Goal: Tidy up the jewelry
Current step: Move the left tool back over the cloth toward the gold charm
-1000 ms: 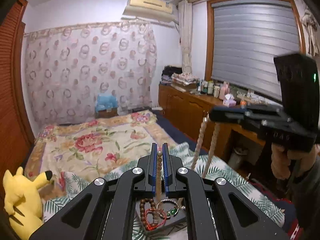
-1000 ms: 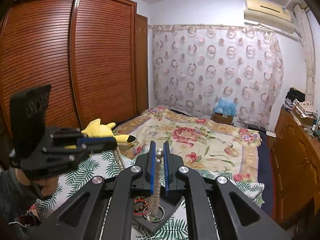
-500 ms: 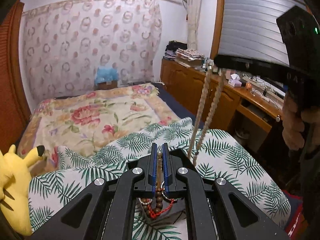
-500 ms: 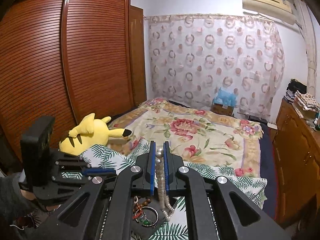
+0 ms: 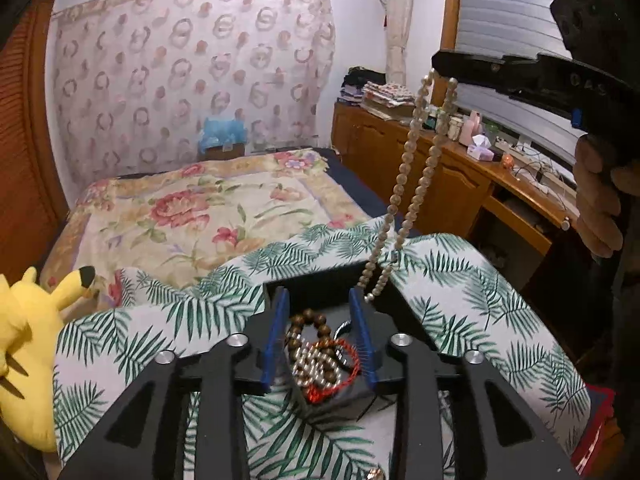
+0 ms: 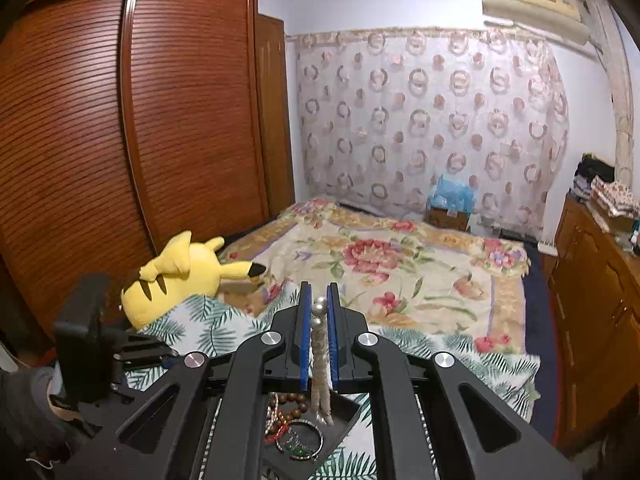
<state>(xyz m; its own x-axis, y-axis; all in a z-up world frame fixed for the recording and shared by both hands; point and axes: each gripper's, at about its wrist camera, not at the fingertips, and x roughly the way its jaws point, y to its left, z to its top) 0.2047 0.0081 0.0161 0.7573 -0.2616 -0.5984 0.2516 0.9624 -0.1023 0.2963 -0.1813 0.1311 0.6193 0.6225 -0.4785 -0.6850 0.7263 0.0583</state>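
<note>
Left tool (image 5: 320, 338): jaws just parted, nothing clamped; brown wooden bead bracelet (image 5: 314, 322) lies between them in the black tray (image 5: 348, 394).
Right tool (image 6: 319, 332): clenched on the pale pearl necklace (image 6: 319, 344), dangling below it.

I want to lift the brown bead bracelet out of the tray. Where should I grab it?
Pinch the far arc of the brown bead bracelet from above: that bend lies bare on the tray, while its near side overlaps the red cord and pearls.

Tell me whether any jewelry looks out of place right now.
Yes. The pearl necklace hangs from the shut right gripper above the black tray, only its lower end reaching it. The wooden bead bracelet and red cord lie tangled between the open left gripper.
</note>
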